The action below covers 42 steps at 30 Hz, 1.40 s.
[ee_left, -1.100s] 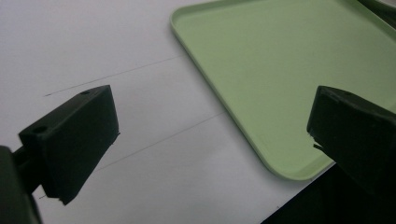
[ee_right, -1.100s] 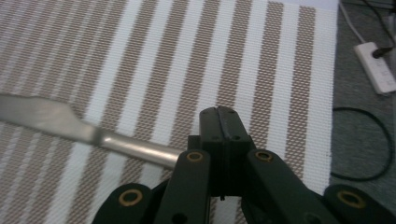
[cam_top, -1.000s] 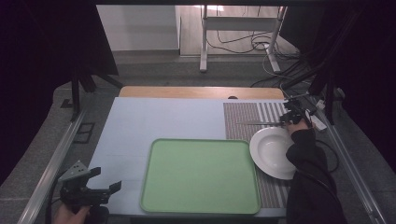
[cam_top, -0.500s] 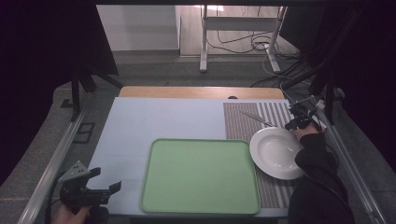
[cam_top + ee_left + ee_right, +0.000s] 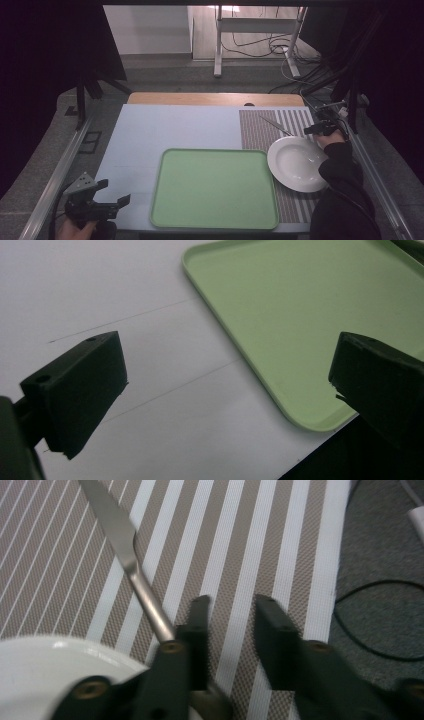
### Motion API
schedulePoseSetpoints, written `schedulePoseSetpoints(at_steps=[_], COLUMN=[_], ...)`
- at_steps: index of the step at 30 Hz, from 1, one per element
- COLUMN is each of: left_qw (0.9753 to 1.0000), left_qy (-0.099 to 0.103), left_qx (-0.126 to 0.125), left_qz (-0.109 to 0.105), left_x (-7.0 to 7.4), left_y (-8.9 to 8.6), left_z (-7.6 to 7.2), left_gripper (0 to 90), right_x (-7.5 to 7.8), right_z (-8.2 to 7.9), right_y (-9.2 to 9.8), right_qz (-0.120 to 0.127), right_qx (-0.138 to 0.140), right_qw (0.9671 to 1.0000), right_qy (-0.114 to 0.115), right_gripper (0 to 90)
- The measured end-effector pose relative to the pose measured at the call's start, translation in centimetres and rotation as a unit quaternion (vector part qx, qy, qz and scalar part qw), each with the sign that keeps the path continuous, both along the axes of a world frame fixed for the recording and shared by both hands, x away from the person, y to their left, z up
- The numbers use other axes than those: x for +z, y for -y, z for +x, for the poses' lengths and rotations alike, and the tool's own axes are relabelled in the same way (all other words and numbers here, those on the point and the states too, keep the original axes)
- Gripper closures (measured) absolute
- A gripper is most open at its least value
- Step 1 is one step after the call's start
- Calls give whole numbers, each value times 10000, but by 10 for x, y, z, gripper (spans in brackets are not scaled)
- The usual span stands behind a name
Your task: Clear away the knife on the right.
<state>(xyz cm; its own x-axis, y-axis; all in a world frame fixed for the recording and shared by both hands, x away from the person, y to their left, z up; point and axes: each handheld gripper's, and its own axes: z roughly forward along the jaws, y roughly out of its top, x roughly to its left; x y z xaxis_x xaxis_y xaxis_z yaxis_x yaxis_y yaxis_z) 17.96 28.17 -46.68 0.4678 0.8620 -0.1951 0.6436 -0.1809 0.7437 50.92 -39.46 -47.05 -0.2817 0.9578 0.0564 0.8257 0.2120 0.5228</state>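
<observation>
The right gripper [image 5: 227, 630], jaws parted, hovers beside the knife [image 5: 127, 562] (handle end hidden); the left gripper [image 5: 225, 385] gapes near the tray [image 5: 310, 315] corner.

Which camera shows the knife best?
The right gripper view: the knife is close up, its blade and handle lying on the striped placemat, beside the right claw. The high view shows the knife as a thin sliver above the white plate.
</observation>
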Motion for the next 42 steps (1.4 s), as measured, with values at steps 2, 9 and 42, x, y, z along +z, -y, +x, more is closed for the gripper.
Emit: schedulePoseSetpoints(at_steps=[2, 9, 42], left_qw=[10000, 10000, 10000], left_qy=[2, -3, 0], left_qx=[-2, -7, -11], left_qz=[1, 13, 58], left_x=[0, 0, 0], left_y=[0, 0, 1], left_z=[0, 0, -1], left_gripper=[21, 21, 23], right_x=[2, 4, -19], right_z=[2, 9, 19], right_y=[-3, -22, -44], right_qz=[-22, -130, -597], right_qx=[-70, 54, 934], right_qw=[9999, 9996, 9929], right_qy=[123, 259, -428], right_gripper=[557, 117, 805])
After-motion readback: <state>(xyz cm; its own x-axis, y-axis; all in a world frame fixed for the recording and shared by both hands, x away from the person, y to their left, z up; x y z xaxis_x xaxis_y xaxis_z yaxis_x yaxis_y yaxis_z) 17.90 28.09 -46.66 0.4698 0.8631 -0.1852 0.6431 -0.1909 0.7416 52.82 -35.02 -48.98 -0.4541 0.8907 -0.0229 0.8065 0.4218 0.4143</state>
